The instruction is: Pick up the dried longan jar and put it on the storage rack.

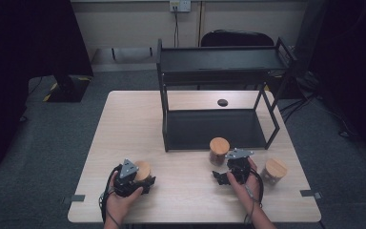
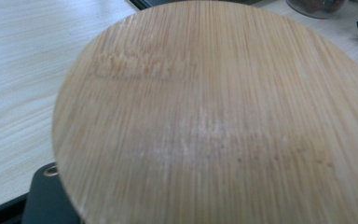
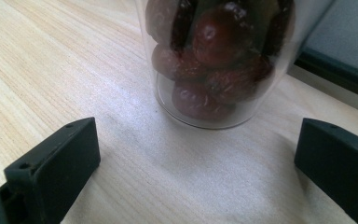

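Jar with a bamboo lid [image 1: 142,171] sits at the near left of the wooden table [image 1: 190,200], clamped in the left gripper [image 1: 134,180]; the left gripper view looks straight onto its round lid [image 2: 223,116], with part of a black jaw at the lower left edge. Left hand [image 1: 119,200] wraps that gripper from below.

Second glass jar [image 1: 219,150], packed with dark reddish-brown fruits [image 3: 214,60], stands near the table's middle, just in front of the black rack's lower shelf [image 1: 214,129]. Right gripper [image 1: 225,177] rests low on the table right before it, jaws spread wide; in the right gripper view the jar's base [image 3: 205,112] lies just beyond the two jaws, apart from both. Right hand [image 1: 248,183] grips that tool.

Third bamboo-lidded jar [image 1: 273,170] stands just to the right of the right hand. On the far side of the table, behind the rack's legs, lies a small black disc [image 1: 222,102].
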Demonstrator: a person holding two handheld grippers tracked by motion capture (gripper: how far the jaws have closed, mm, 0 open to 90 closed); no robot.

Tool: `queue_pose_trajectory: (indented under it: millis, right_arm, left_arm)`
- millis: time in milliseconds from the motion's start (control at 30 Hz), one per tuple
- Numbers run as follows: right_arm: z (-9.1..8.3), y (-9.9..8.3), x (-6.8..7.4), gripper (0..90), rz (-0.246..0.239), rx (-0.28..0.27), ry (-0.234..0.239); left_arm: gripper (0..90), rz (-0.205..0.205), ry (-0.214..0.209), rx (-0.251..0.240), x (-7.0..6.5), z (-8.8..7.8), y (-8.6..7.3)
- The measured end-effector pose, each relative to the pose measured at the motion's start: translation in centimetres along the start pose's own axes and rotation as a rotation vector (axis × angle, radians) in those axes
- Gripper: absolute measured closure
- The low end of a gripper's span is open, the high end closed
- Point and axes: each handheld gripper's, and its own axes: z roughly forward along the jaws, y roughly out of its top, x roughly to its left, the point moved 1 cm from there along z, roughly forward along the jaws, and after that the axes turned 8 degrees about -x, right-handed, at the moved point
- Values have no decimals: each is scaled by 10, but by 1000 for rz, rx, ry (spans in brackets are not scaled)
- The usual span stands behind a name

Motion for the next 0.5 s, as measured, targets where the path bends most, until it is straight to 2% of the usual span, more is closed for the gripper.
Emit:
queue_pose_trajectory:
  millis: [100,200,333,500]
  right_arm:
    - [0,0,0,0,0,0,0]
    - [0,0,0,0,0,0,0]
    - [0,0,0,0,0,0,0]
    - [0,0,0,0,0,0,0]
  left_arm:
    - [256,-18,-12,9,0,1,0]
    - [256,-1,-9,23,-1,2,2]
    - [257,-14,-21,32,-1,3,5]
    - [257,-7,-26,36,0,5,8]
